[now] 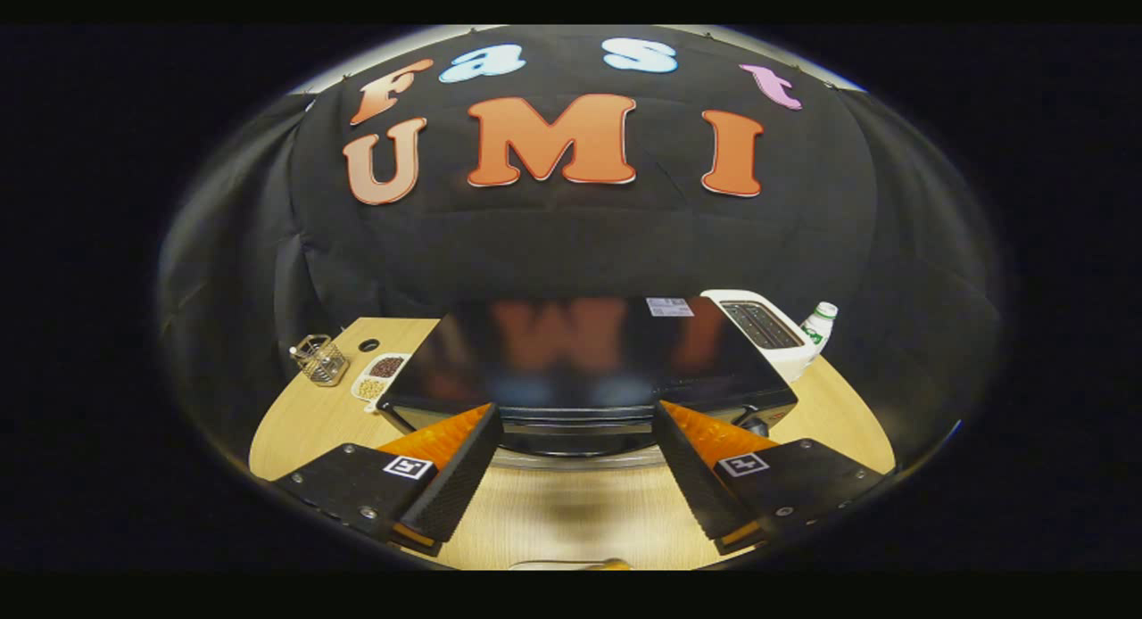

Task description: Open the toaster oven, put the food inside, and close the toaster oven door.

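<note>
A black toaster oven (580, 356) stands on the wooden table (303, 423) just ahead of my fingers, its glossy top mirroring the wall. Its front with the door handle (580, 429) faces me, low between the fingertips, and the door looks closed. My gripper (575, 449) is open, with the left finger (446, 476) and the right finger (705, 476) wide apart and nothing between them. A pale plate rim with something yellow-orange on it (571, 565) peeks out on the table below the fingers, mostly hidden.
A white two-slot toaster (763, 329) and a white bottle with a green label (818, 325) stand behind the oven's right side. Left of the oven lie a divided dish of beans (379, 375) and a small wire basket (319, 360). Bare tabletop lies between fingers and oven.
</note>
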`<move>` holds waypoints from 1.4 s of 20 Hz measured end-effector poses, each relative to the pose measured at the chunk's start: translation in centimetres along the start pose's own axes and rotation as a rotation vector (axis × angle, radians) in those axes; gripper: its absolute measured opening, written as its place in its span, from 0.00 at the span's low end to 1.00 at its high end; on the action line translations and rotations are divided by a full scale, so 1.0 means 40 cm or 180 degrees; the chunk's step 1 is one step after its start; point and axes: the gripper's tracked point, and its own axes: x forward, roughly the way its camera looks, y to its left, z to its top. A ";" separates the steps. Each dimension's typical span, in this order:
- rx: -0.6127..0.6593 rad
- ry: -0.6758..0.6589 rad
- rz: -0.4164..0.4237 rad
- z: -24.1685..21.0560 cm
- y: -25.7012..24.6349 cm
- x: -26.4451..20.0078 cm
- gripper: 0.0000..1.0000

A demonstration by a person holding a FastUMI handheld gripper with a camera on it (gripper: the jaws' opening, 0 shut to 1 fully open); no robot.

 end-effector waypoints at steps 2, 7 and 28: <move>0.0009 0.0030 -0.0009 -0.007 0.002 0.012 1.00; 0.0007 0.0042 -0.0017 -0.019 0.003 0.027 1.00; -0.0037 0.0322 -0.0027 -0.204 -0.001 -0.122 1.00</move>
